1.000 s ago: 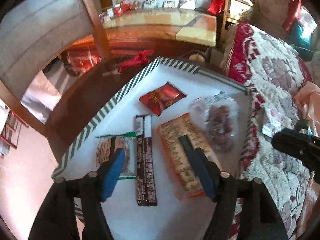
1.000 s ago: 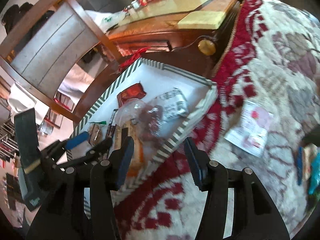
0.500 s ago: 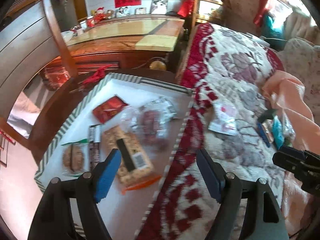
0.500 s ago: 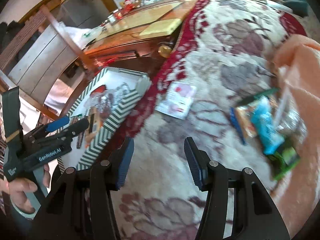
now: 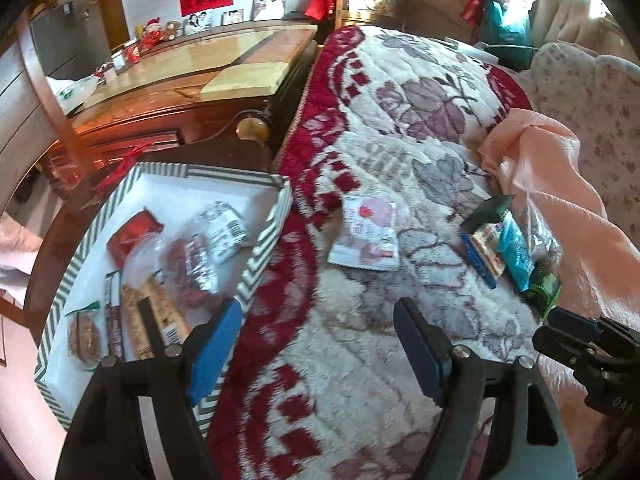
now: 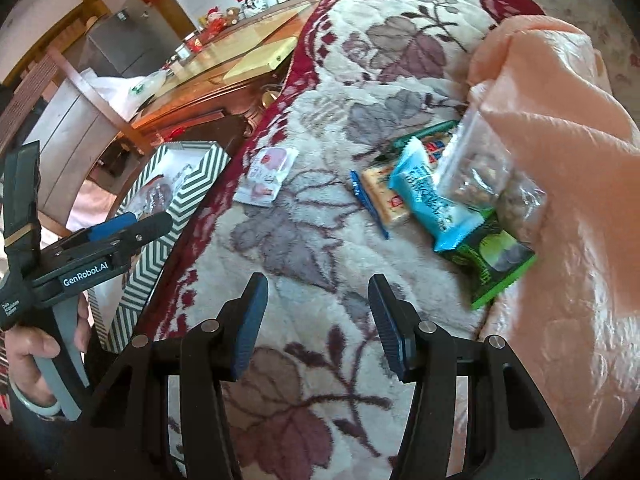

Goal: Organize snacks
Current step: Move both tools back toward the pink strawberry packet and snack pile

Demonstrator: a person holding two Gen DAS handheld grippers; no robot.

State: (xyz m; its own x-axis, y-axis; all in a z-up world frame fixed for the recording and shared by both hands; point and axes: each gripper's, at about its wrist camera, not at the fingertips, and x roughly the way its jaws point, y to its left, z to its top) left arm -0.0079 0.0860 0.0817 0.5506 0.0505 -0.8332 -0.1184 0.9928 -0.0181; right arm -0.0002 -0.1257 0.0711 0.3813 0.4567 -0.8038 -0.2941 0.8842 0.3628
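Both grippers hang over the floral blanket (image 6: 304,208) with nothing between their jaws, the right gripper (image 6: 316,320) half spread and the left gripper (image 5: 316,344) spread wide, its jaws having just been opening. Beyond them a pink-and-white packet (image 5: 366,236) lies alone, a heap of snacks (image 6: 448,200) sits against the peach cloth (image 6: 560,160), and more fill the striped box (image 5: 260,256) just beside the blanket

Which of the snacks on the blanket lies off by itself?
The white-and-pink packet, alone near the striped box; the blue packet, green packet and others overlap in one pile.
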